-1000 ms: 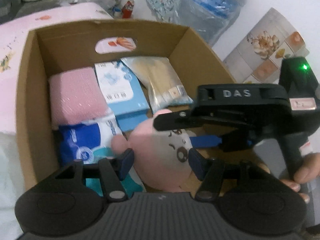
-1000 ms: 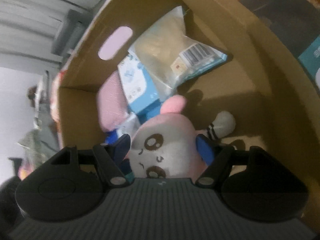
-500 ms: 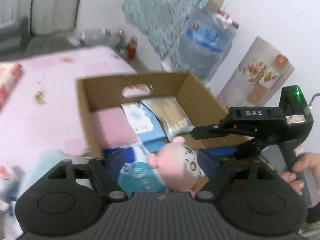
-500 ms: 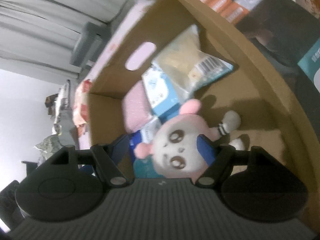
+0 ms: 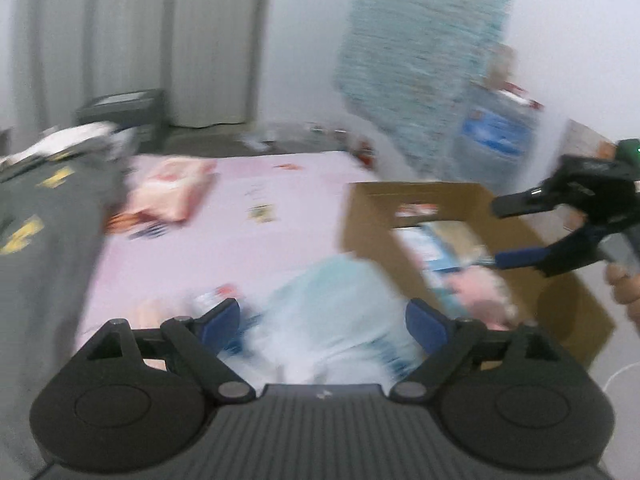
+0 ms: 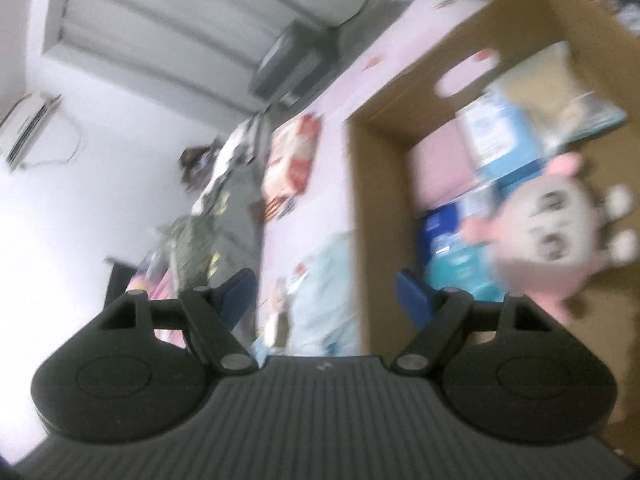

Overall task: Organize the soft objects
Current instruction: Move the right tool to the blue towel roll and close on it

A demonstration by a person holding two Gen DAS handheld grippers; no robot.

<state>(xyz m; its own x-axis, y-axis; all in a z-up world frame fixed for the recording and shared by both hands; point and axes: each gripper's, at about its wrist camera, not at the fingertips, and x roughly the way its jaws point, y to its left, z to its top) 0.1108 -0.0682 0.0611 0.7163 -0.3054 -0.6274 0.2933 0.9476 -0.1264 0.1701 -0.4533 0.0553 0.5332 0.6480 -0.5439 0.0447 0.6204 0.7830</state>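
Note:
A cardboard box (image 5: 362, 216) sits on the pink bed and holds a pink plush toy (image 6: 548, 236), a pink towel (image 6: 434, 168) and blue packets (image 6: 500, 136). The box also shows in the right wrist view (image 6: 378, 184). My left gripper (image 5: 322, 322) is open and empty above a pale blue soft bundle (image 5: 332, 300) lying on the bed left of the box. My right gripper (image 6: 326, 298) is open and empty, held above the box's left wall. It shows in the left wrist view (image 5: 504, 232) over the box. Both views are blurred.
A pink-and-red packet (image 5: 170, 194) lies on the pink sheet (image 5: 248, 236) farther back. A grey garment with yellow marks (image 5: 44, 232) covers the left side. A patterned cloth (image 5: 420, 60) and bags hang on the wall behind the box.
Both grippers have pulled back up out of the box and swung left. The plush toy stays in the box. The pale blue bundle has come into view between my left fingers.

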